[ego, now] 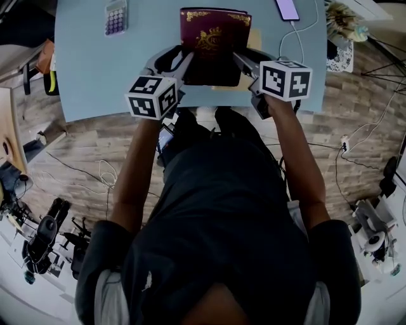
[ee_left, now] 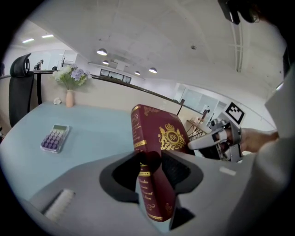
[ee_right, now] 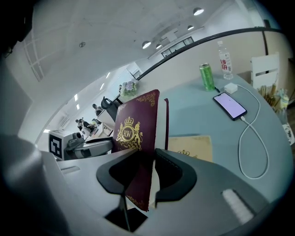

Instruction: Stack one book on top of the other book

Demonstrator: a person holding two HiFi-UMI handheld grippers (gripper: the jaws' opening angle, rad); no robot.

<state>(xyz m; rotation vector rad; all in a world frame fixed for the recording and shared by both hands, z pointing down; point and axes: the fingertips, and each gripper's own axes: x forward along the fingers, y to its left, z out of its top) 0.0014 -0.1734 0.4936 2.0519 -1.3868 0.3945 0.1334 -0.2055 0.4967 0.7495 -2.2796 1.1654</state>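
Observation:
A maroon book with a gold crest [ego: 212, 41] hangs over the light blue table [ego: 89, 70], held between both grippers. My left gripper [ego: 184, 63] is shut on its spine side [ee_left: 161, 133], and the spine runs down between the pads [ee_left: 152, 168]. My right gripper [ego: 244, 60] is shut on the page-edge side [ee_right: 136, 124], where the cover is pinched between the pads [ee_right: 147, 173]. Flat on the table beneath and slightly right of it lies a tan book [ego: 255, 41] [ee_right: 191, 147]; the maroon book hides most of it in the head view.
A calculator [ego: 116, 16] lies at the table's far left. At the far right a phone [ee_right: 229, 105] is plugged into a white cable [ee_right: 251, 138], beyond it a green can [ee_right: 207, 77] and a bottle [ee_right: 223, 54]. A vase of flowers [ee_left: 69, 83] stands at the far edge.

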